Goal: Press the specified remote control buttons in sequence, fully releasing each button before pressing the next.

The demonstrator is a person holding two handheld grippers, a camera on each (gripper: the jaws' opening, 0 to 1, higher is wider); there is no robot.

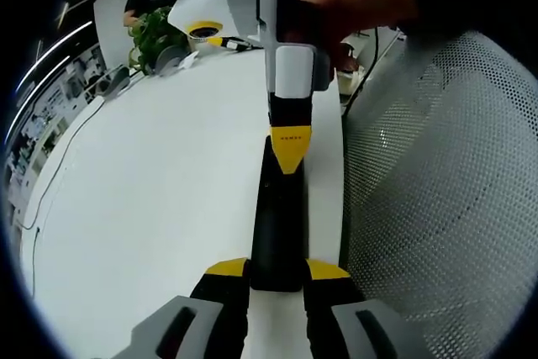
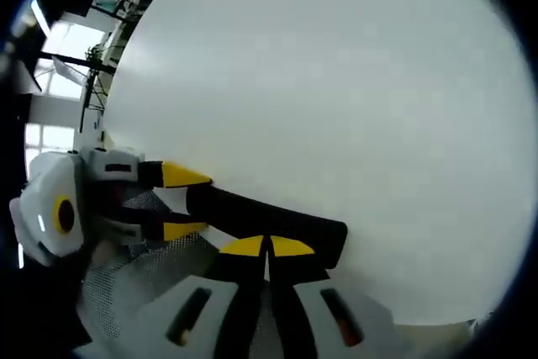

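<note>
Pinching one end of the black remote [image 1: 279,224], the left tool [image 1: 277,279] holds it while the right tool [image 2: 267,248], pressed together, touches its top.

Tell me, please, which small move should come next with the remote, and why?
Probably lift the right hand-held gripper straight off the remote before the next press. Its shut yellow tip rests on the remote's top face, so the button may not yet be released. The left hand-held gripper should keep clamping the remote's near end on the white table.

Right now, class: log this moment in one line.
left hand-held gripper: shut on remote control | right hand-held gripper: shut, tips on remote | surface: white table
</note>
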